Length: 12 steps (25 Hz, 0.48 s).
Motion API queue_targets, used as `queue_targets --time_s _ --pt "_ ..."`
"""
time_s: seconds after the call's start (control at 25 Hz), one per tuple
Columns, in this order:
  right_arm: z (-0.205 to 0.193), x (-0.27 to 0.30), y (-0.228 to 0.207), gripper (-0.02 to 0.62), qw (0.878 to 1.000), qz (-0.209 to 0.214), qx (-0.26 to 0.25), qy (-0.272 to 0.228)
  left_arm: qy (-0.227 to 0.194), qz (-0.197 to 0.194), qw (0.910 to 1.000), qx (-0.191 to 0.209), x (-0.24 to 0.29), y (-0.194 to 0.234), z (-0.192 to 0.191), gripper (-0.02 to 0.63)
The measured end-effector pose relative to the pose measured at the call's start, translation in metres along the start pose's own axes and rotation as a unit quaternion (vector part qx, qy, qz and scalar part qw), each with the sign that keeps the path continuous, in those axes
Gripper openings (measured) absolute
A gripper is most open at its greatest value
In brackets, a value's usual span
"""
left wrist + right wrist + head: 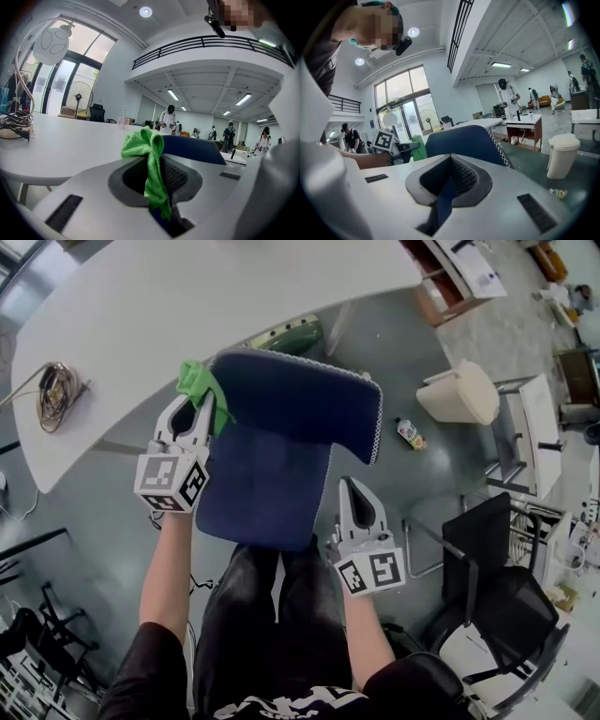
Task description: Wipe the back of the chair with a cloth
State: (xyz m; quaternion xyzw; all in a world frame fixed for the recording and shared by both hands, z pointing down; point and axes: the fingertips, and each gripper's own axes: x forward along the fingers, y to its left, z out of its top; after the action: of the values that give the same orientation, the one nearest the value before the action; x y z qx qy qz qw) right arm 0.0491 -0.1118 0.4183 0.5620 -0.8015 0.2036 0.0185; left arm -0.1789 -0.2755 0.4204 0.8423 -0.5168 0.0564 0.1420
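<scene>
Biggest worry is the chair (272,488) itself. My right gripper (352,486) is pinched closed on nothing, low at centre-right beside the seat edge. So nothing braces the chair, and I reckon a firm swipe could shove or turn it away from me.

Smaller worry: the cloth (197,382) is clamped in the left gripper (200,411) but mostly bunched above the jaws, so it could drag loose on the fabric.

The back (300,399) sits upper centre, dark blue padding with white zigzag stitching down its right edge. Cloth's bright green, crumpled, right at the back's left edge.
</scene>
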Motion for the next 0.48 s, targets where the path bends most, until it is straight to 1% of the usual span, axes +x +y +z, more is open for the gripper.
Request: queue_targets --time_s 0.2,0.48 --pt "-0.009 -0.003 -0.001 -0.003 1.0 -0.006 0.008 -0.001 0.001 -0.026 0.9996 0.008 0.02 -0.014 0.0 0.06" --pt "-0.005 -0.02 -0.014 -0.003 0.999 -0.033 0.009 -0.009 0.0 -0.074 0.9972 0.01 0.042 -0.06 -0.004 0.058"
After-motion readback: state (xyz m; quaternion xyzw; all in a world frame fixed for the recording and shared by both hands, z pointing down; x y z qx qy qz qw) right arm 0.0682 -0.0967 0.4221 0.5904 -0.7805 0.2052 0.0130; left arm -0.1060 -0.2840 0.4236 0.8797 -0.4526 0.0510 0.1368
